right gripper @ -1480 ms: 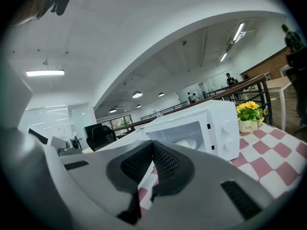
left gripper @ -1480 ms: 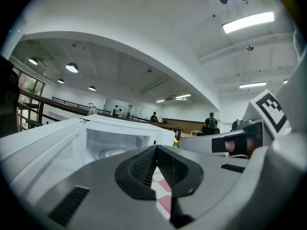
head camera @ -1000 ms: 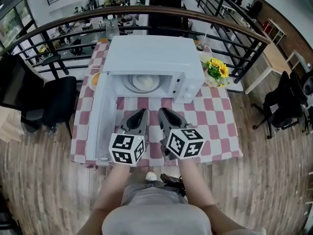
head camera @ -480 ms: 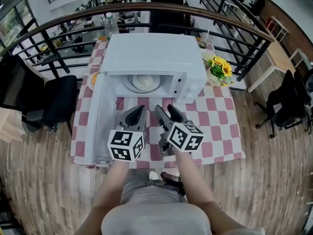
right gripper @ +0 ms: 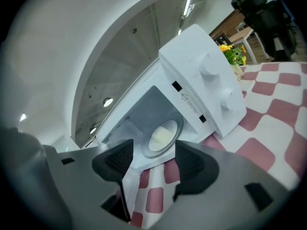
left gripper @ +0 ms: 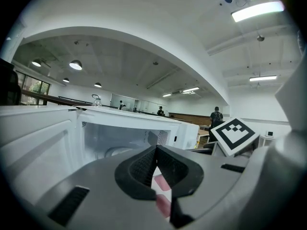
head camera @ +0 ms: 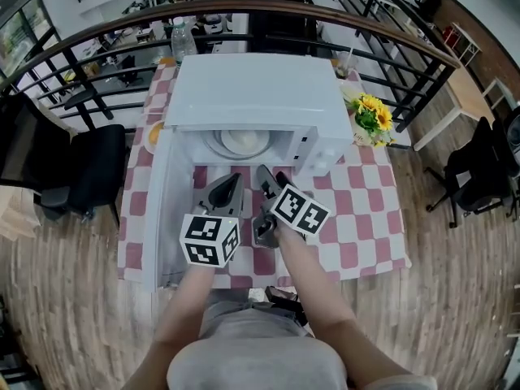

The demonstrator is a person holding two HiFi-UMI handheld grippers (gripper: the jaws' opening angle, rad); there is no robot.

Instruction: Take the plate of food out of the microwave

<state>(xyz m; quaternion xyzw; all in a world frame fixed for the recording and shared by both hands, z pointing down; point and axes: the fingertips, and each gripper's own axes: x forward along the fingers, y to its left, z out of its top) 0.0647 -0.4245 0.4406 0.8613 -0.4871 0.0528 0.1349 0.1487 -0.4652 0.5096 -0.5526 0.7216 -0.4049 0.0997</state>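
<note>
one white microwave (head camera: 252, 96) stands on one table (head camera: 357, 218) covered by a red-and-white checked cloth. its door (head camera: 166, 210) is swung wide open at the microwave's left side as the head view shows it. one plate of food (head camera: 244, 141), with a pale mound on it, sits inside the microwave's cavity. one bunch of yellow flowers (head camera: 372, 114) stands just beside the microwave's right end. one clear bottle (head camera: 184, 41) stands behind the microwave's back left corner. two grippers are side by side in front of the microwave's opening, each carrying one marker cube.

the left gripper (left gripper: 156, 150) has its jaws together, pads meeting with nothing in them. it points at the open cavity, apart from the plate. the right gripper (right gripper: 153, 152) has its jaws well apart, having just been opening, with nothing between the pads. the plate shows beyond the gap, untouched.

both forearms reach forward from the person's body toward the microwave. the left gripper sits level. the right gripper is rolled to one side, its cube (head camera: 301, 211) tilted.
</note>
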